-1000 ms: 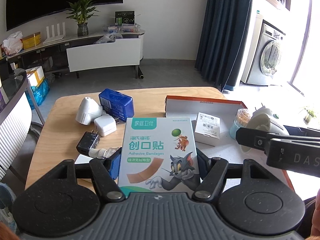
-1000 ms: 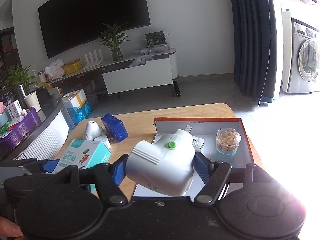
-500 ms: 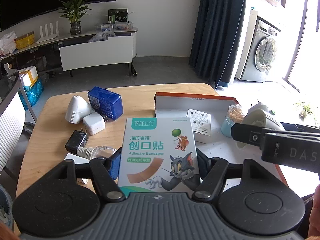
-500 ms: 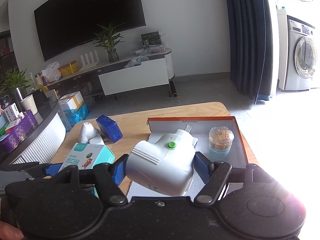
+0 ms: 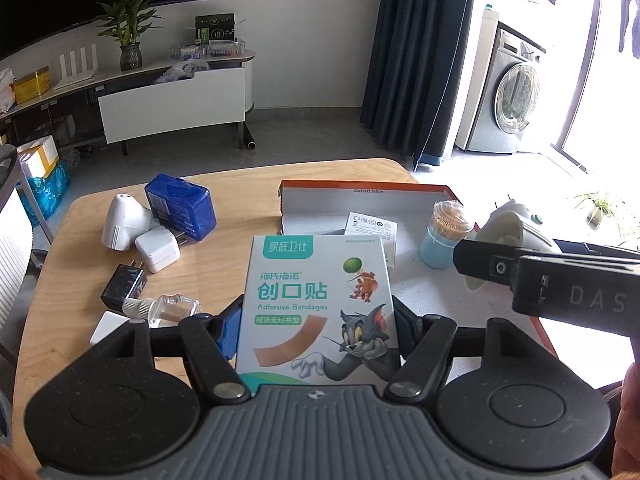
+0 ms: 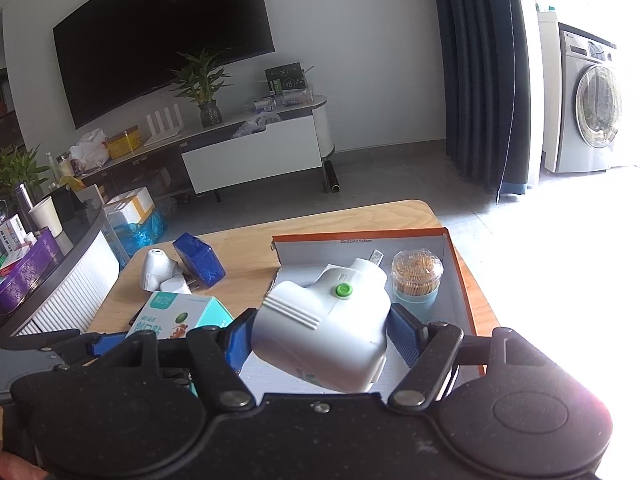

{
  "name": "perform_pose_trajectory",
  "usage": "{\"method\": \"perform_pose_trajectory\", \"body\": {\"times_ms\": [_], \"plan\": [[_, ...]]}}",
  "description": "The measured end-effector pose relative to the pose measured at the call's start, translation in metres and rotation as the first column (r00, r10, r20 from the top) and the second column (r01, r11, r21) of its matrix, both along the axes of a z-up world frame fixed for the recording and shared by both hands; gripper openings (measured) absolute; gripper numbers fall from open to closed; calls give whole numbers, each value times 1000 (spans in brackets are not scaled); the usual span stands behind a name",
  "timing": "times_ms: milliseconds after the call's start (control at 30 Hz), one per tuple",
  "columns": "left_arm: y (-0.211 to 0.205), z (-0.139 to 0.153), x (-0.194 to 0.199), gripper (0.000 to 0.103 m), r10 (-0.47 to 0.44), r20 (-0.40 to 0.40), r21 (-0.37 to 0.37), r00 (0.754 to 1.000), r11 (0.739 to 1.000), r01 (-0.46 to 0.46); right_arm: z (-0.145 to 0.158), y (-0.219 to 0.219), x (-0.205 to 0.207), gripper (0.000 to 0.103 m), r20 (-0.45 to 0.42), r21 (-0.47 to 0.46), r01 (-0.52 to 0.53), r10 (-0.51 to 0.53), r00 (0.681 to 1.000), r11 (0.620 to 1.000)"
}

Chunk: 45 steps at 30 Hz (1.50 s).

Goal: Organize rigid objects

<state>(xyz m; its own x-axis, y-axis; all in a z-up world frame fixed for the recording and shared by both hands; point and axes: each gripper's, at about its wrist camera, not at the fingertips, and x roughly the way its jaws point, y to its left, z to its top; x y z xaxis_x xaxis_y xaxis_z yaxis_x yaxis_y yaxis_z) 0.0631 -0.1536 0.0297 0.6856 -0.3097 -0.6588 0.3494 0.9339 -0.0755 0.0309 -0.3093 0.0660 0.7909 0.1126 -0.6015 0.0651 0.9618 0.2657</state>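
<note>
**Both tools loaded above the orange-rimmed box**

Left tool pinching adhesive bandage box, long axis pointing ahead toward orange-rimmed box just beyond. Right tool clamped on white plug-in device, already over the box interior, toothpick jar ahead-right; nearer to placing. Compared with a second ago: both raised slightly, tabletop clutter farther below.
</note>
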Motion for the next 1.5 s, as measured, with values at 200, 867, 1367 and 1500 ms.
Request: {"method": "perform_pose_trajectory", "body": {"times_ms": [200,867,1367,1500], "plan": [[-10,-2,2,71,-19,-10,-2,1000,1000,19,-2,-11,-1,84,-7,0,25,-25,1000,1000],[-35,-7,6,71,-61,-32,8,998,998,61,-14,-37,1,84,-35,4,85,-85,996,996],[-46,-16,10,71,-75,-54,24,996,997,76,-28,-42,11,84,-76,0,87,-87,993,996],[-48,-19,12,71,-77,-63,27,995,997,79,-33,-43,16,84,-91,2,82,-81,993,997]]}}
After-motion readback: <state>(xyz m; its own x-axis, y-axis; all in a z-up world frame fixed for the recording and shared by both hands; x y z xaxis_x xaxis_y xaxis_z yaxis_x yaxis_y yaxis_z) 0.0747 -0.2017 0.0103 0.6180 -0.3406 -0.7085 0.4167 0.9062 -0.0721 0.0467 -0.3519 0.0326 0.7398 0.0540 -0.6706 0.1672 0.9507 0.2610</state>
